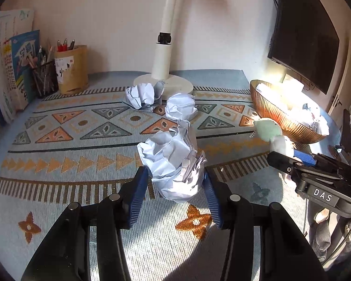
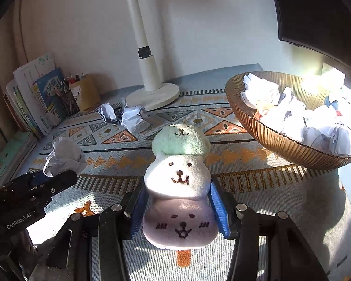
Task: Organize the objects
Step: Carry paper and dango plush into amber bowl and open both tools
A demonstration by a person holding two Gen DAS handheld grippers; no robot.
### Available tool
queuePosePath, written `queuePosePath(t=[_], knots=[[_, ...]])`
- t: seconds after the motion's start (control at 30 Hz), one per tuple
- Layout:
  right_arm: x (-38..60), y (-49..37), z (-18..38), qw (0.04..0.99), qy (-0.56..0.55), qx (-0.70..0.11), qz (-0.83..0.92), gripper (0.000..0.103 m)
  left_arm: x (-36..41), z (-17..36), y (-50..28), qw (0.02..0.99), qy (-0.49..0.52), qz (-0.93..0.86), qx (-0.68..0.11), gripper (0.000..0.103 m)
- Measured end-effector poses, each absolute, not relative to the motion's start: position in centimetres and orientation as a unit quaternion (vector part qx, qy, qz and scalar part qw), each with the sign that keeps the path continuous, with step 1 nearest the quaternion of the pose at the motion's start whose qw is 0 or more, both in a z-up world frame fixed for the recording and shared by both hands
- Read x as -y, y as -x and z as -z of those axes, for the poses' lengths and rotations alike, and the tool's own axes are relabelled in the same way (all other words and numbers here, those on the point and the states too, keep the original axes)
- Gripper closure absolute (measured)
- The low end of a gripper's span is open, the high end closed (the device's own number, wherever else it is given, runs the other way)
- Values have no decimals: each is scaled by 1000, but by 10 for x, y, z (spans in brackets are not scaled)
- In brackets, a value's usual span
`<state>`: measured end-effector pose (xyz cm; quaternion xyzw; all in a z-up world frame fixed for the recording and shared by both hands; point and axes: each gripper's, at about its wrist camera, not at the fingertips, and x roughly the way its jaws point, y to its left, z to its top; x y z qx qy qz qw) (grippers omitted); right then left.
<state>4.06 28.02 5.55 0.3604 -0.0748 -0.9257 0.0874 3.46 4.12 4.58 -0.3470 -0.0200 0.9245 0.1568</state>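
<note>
My left gripper is shut on a crumpled white paper ball and holds it over the patterned cloth. My right gripper is shut on a plush toy made of three stacked bear faces, green, white and purple; the toy also shows in the left wrist view. A ribbed amber bowl at the right holds several crumpled papers; it also shows in the left wrist view. Two more paper balls lie near the lamp base.
A white desk lamp stands at the back middle. Pen holders and upright books stand at the back left. A dark monitor hangs at the right. The patterned cloth covers the table.
</note>
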Motion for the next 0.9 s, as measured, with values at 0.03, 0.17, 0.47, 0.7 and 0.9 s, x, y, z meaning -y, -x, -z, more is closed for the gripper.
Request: queuePosePath(t=[0.03, 0.17, 0.47, 0.7, 0.9], knots=[[-290, -44, -63, 84, -357, 87, 926, 54, -43, -49, -34, 172, 351, -920, 29, 58], [-339, -53, -123, 40, -293, 112, 949, 54, -68, -84, -29, 237, 328, -912, 60, 58], [-440, 9, -162, -74, -290, 168, 939, 54, -212, -141, 39, 342, 317, -885, 13, 58], [-478, 48, -143, -66, -314, 204, 925, 34, -270, -116, 91, 339, 333, -880, 4, 23], [-454, 14, -152, -42, -298, 195, 933, 33, -241, -115, 81, 340, 340, -877, 5, 23]])
